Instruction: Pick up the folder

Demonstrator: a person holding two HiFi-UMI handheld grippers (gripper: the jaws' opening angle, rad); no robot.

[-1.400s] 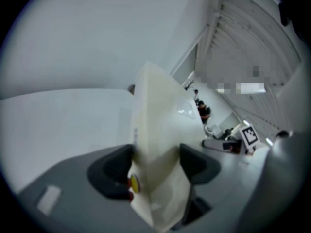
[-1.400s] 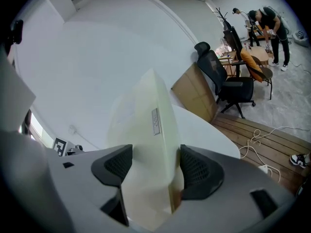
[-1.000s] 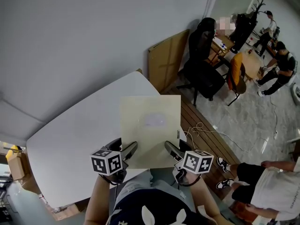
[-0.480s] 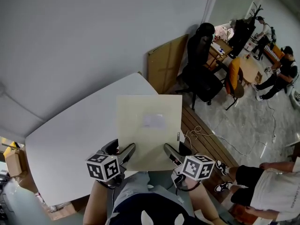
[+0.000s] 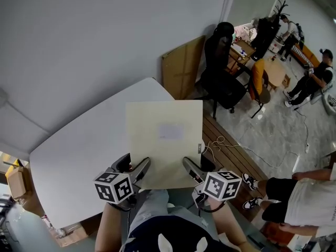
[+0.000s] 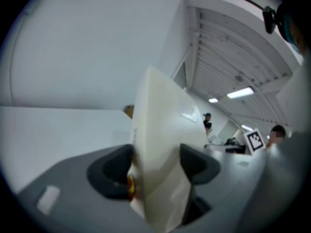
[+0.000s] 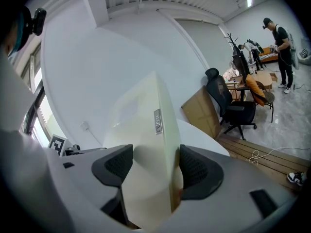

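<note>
Label (image 5: pixel 171 132) on the folder (image 5: pixel 161 159) — perhaps blank — unreadably small.

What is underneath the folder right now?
Gripped by the left gripper and right gripper, the folder sits mostly above the white table. Whatever lies on the table directly beneath it is covered from view.

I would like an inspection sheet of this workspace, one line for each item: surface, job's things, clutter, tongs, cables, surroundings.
Surface: white table, bare where it shows.
Job's things: cream folder, gripped at its near edge and raised over the table.
Clutter: nothing seen on the table.
Tongs: left tongs shut on the folder; right tongs shut on the folder.
Cables: white cable lying loose on the wooden floor beside the table.
Surroundings: black office chair; cardboard sheet leaning on the wall; a person close by at the right.
</note>
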